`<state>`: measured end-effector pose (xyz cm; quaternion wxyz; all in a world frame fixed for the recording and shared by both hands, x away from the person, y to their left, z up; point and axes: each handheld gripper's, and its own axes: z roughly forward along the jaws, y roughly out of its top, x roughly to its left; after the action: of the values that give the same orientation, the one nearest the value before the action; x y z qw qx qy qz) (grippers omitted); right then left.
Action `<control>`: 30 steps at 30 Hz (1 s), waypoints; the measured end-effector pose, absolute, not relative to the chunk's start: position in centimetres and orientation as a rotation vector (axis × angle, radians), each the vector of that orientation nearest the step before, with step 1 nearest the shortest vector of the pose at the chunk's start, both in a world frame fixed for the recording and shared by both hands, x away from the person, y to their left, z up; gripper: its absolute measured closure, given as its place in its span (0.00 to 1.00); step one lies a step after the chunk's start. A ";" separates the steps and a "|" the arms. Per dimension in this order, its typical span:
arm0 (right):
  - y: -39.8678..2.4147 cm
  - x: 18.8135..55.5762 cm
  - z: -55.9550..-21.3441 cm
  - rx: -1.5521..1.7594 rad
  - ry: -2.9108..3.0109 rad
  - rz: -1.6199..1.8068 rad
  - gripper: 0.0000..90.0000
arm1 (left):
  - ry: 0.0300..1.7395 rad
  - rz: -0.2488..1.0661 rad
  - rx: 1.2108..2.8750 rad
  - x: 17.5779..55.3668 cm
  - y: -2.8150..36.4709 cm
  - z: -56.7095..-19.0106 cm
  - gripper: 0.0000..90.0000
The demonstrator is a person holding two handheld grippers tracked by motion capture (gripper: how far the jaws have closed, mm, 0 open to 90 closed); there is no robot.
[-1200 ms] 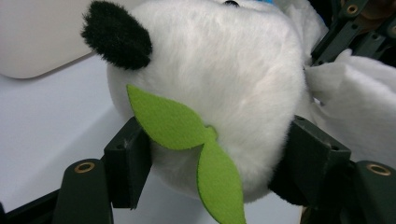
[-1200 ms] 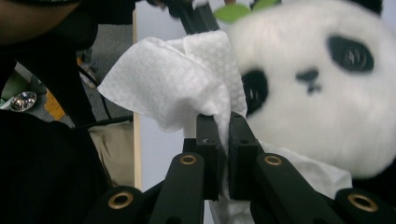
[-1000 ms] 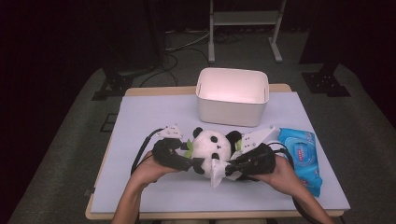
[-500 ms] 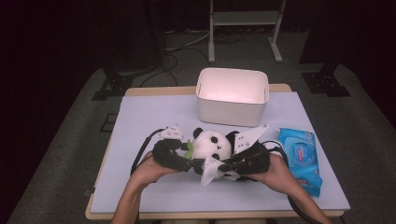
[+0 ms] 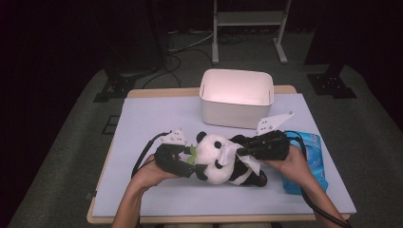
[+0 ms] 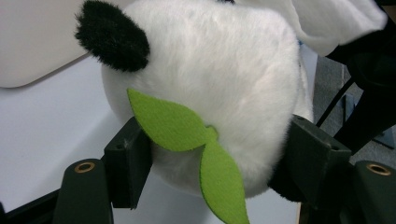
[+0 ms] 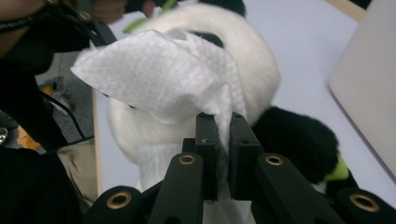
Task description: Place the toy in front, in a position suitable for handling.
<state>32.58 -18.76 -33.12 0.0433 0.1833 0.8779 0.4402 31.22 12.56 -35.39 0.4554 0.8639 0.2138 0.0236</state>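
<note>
One panda (image 5: pixel 218 159) clamped in left tongs (image 6: pixel 210 158); one wipe (image 7: pixel 173 77) pinched in right tongs (image 7: pixel 223 140).

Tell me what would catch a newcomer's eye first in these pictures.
The plush panda lying near the table's front edge stands out, its white head clamped between the jaws of the left tool, green felt leaves at its mouth. The right tool pinches a white wipe against the panda's head. Behind stands a white bin, and a blue wipes pack lies at the right.
</note>
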 end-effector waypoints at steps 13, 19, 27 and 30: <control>-18.5 31.7 -34.8 0.533 2.766 1.336 0.93 | 0.577 -0.088 2.094 32.1 13.1 -36.0 0.17; -17.6 30.8 -35.2 0.469 2.829 1.305 0.93 | 0.533 -0.090 2.112 32.0 12.9 -36.5 0.20; -16.5 30.8 -33.4 0.414 2.786 1.357 0.93 | 0.424 0.021 2.123 31.6 13.0 -36.3 0.34; -16.0 30.9 -32.5 0.389 2.765 1.382 0.93 | 0.368 0.055 2.128 31.3 12.8 -36.2 0.36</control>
<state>30.86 -15.95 -32.49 0.0131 0.1248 0.8874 0.4437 31.29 12.82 -36.23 0.4711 0.8689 0.1501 0.0223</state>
